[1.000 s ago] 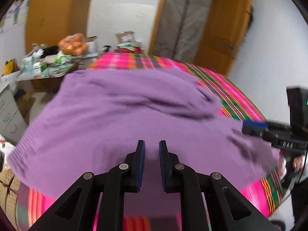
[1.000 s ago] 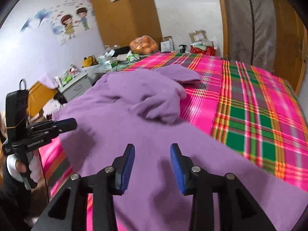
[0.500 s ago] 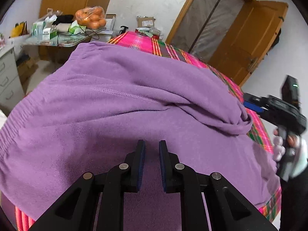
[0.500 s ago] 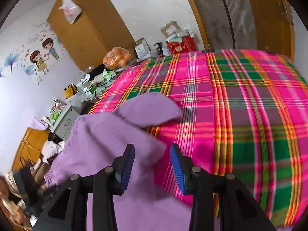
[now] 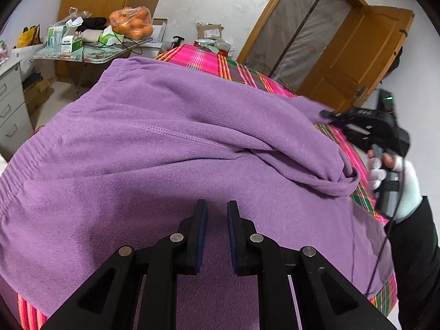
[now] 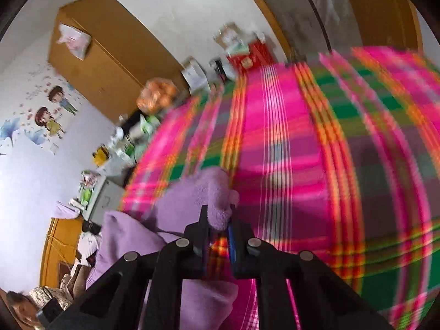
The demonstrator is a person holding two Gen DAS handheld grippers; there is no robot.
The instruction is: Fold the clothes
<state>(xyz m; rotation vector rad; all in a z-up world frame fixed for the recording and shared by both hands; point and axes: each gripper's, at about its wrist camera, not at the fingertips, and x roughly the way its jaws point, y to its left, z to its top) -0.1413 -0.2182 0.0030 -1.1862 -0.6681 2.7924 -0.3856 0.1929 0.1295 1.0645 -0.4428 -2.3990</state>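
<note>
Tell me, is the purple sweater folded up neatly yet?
Not yet. The purple sweater lies spread over the plaid bedspread, only partly doubled over, and the right gripper pinches a bunched end.

the purple sweater [image 5: 165, 165] lay spread over the plaid bed [image 5: 242, 71]; the left gripper [image 5: 217, 233] hovered above it, slightly parted.
</note>
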